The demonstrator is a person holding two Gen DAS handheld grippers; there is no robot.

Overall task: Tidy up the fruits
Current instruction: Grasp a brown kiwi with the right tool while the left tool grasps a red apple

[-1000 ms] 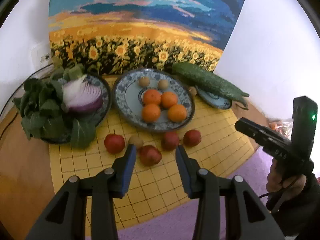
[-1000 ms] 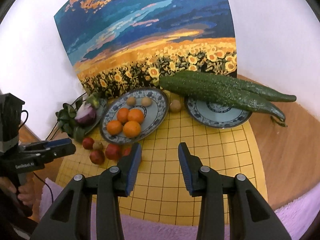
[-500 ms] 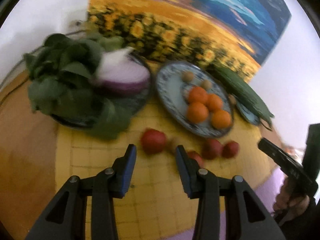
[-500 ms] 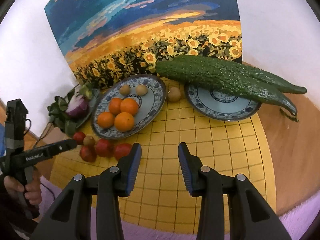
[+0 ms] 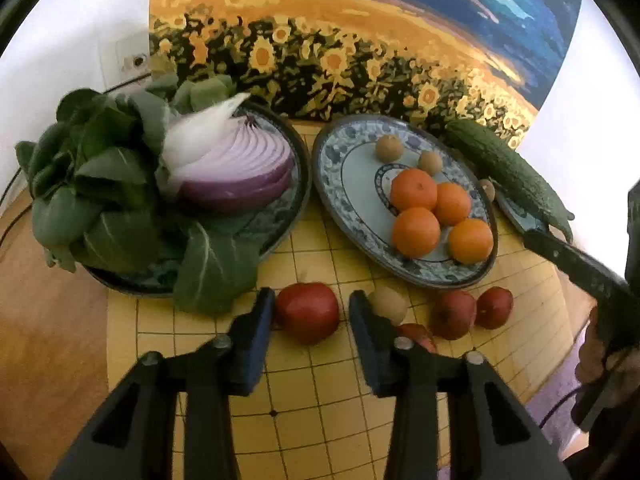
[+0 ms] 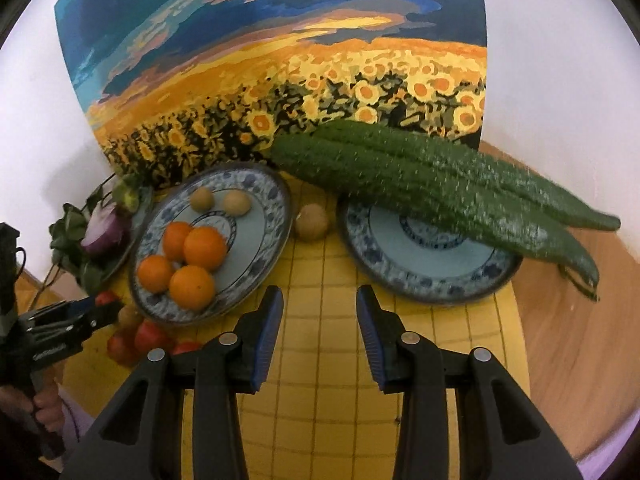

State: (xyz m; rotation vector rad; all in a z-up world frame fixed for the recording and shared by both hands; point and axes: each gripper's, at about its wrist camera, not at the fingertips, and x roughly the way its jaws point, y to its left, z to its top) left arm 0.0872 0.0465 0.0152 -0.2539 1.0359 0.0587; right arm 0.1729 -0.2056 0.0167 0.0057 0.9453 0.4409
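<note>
A red round fruit [image 5: 307, 312] lies on the yellow grid mat [image 5: 320, 380], between the fingers of my left gripper [image 5: 312, 309]. Its jaws are closing; the left pad is at the fruit's skin and a thin gap shows at the right pad. Two more red fruits [image 5: 454, 314] and a small tan fruit [image 5: 388, 303] lie just to the right. Behind them a blue-patterned plate [image 5: 332, 184] holds several oranges [image 5: 414, 232] and two small tan fruits. My right gripper [image 6: 320, 300] hangs open over bare mat, with nothing between its fingers.
A plate with a cut red onion [image 5: 236, 168] and leafy greens [image 5: 100, 200] sits at the left. Long green gourds [image 6: 440, 188] rest across a second blue plate [image 6: 420, 280]. One tan fruit [image 6: 312, 221] lies between the plates. A sunflower painting [image 6: 280, 60] leans on the wall.
My left gripper has dropped and swung left to the leftmost red fruit, which now sits between its narrowing jaws. My right gripper has moved closer to the plates, still open.
</note>
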